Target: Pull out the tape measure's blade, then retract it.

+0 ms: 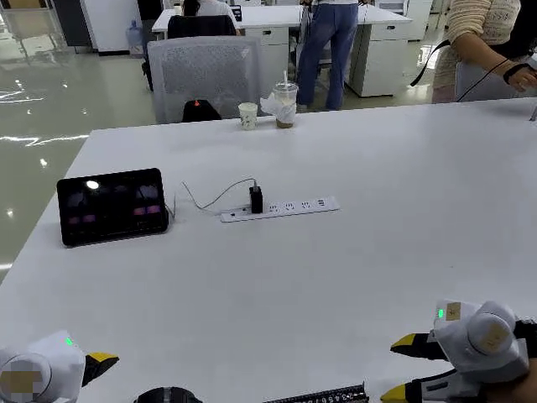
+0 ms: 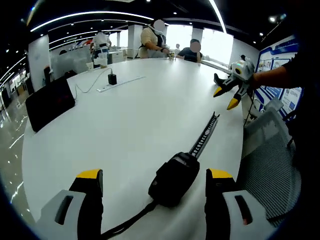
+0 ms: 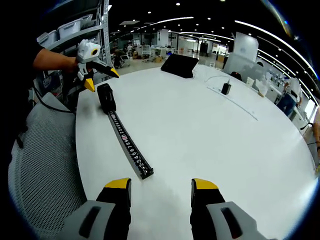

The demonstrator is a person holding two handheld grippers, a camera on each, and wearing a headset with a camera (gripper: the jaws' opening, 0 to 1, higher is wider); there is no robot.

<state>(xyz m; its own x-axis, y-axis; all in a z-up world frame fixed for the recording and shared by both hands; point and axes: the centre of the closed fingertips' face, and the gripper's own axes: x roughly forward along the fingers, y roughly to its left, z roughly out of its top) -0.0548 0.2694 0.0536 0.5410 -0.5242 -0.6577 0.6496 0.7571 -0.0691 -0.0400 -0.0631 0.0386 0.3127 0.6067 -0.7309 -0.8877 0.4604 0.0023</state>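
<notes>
Tabletop (image 2: 140,110): tape measure (image 2: 175,177) blade (image 2: 205,136) runs from spread left gripper (image 2: 154,176) toward spread right gripper (image 3: 161,185).

I work at a white table (image 1: 403,252); beyond it 1 grey mesh chair (image 1: 205,75), white desks (image 1: 268,17), a glossy floor (image 1: 50,101) and ceiling light strips (image 2: 100,13).

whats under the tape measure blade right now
The pulled-out blade lies flat on the bare white table, with nothing else showing beneath it. The strip of table right under the blade and under the black case is covered, so it cannot be checked.
</notes>
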